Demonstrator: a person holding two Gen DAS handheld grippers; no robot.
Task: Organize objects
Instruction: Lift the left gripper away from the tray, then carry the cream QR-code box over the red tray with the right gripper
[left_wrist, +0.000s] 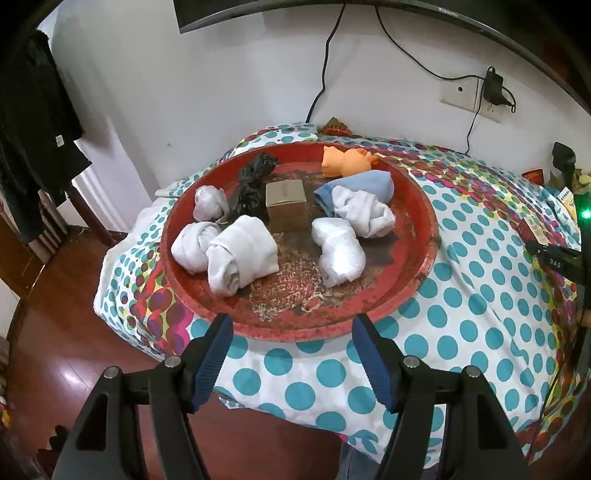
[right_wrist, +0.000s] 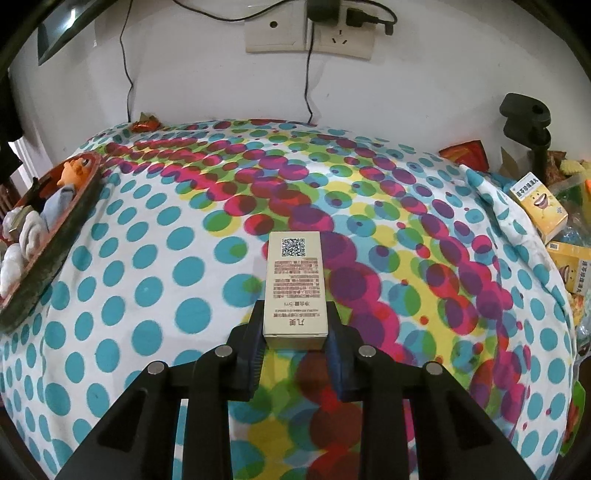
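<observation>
Dotted cloth (right_wrist: 155, 280), white with teal, pink and yellow circles, covers the counter and fills most of both views. On it, in the middle of the left wrist view, stands a round red tray (left_wrist: 413, 295) with a worn, scratched bottom; in the right wrist view the same tray shows only as a rim at the left edge of the frame.

Inside the tray lie several rolled white cloths: two touching each other at the lower left (left_wrist: 240, 254), one small bundle (left_wrist: 209, 202) above them, one (left_wrist: 341, 256) right of centre, and one (left_wrist: 364, 210) at the upper right, resting on a folded blue cloth (left_wrist: 364, 184). A small brown cardboard box (left_wrist: 286, 205) stands upright at the centre, and a black crumpled bag (left_wrist: 251, 181) lies just left of it. An orange toy animal (left_wrist: 345, 160) lies at the far rim.

A slim beige box (right_wrist: 295, 284) with a QR code and printed text lies in the centre of the right wrist view, well apart from the tray, lengthwise away from the camera. The right gripper (right_wrist: 295, 328) has its jaws closed on the near end of this box, pads pressing both long sides.

The left gripper (left_wrist: 291, 332) is at the bottom of its view, jaws spread wide with nothing between them, tips over the near rim of the tray
</observation>
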